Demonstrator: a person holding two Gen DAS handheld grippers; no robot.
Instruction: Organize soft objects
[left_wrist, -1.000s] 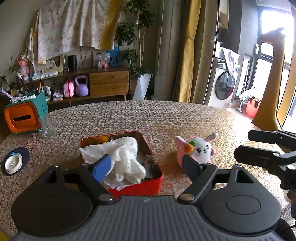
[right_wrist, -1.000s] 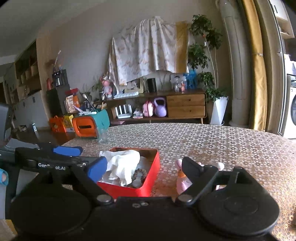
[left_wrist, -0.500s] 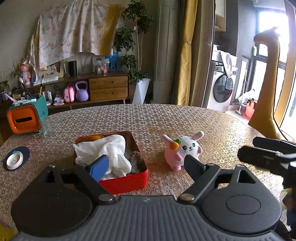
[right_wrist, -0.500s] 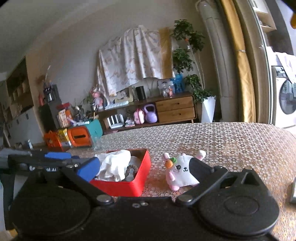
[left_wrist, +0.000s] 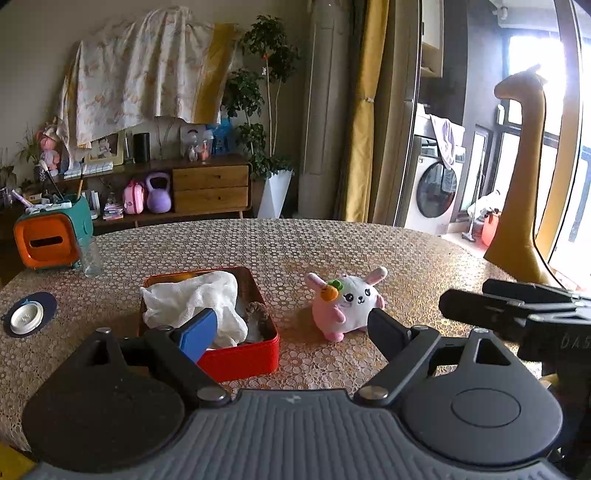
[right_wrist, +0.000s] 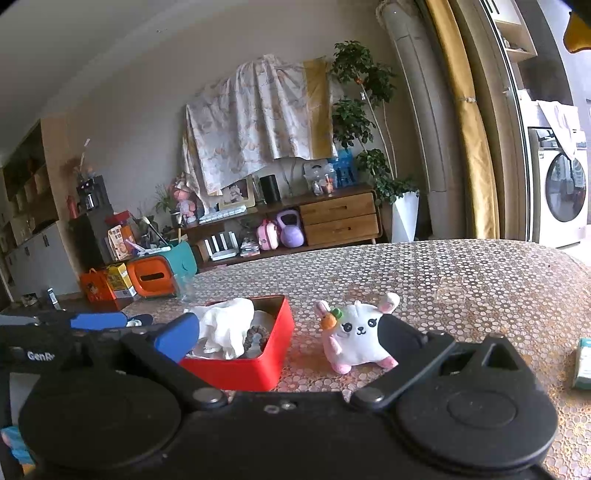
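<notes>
A red tin box (left_wrist: 236, 356) (right_wrist: 275, 339) sits on the patterned table and holds a crumpled white cloth (left_wrist: 195, 302) (right_wrist: 225, 325) and a small dark scrunchie (left_wrist: 258, 314) (right_wrist: 255, 336). A pink and white plush bunny (left_wrist: 347, 306) (right_wrist: 360, 336) with an orange carrot stands upright on the table just right of the box. My left gripper (left_wrist: 291, 325) is open and empty, held back from the box and bunny. My right gripper (right_wrist: 288, 332) is open and empty, also short of both. Each gripper shows at the edge of the other's view.
An orange and teal tissue box (left_wrist: 51, 240) and a clear glass (left_wrist: 90, 258) stand at the table's far left. A coaster with a white lid (left_wrist: 27, 317) lies at the left edge. A small pale packet (right_wrist: 583, 363) lies at the right.
Both grippers have pulled back and risen, so the box and the bunny look farther off and more of the table shows. The bunny and box stay put.
</notes>
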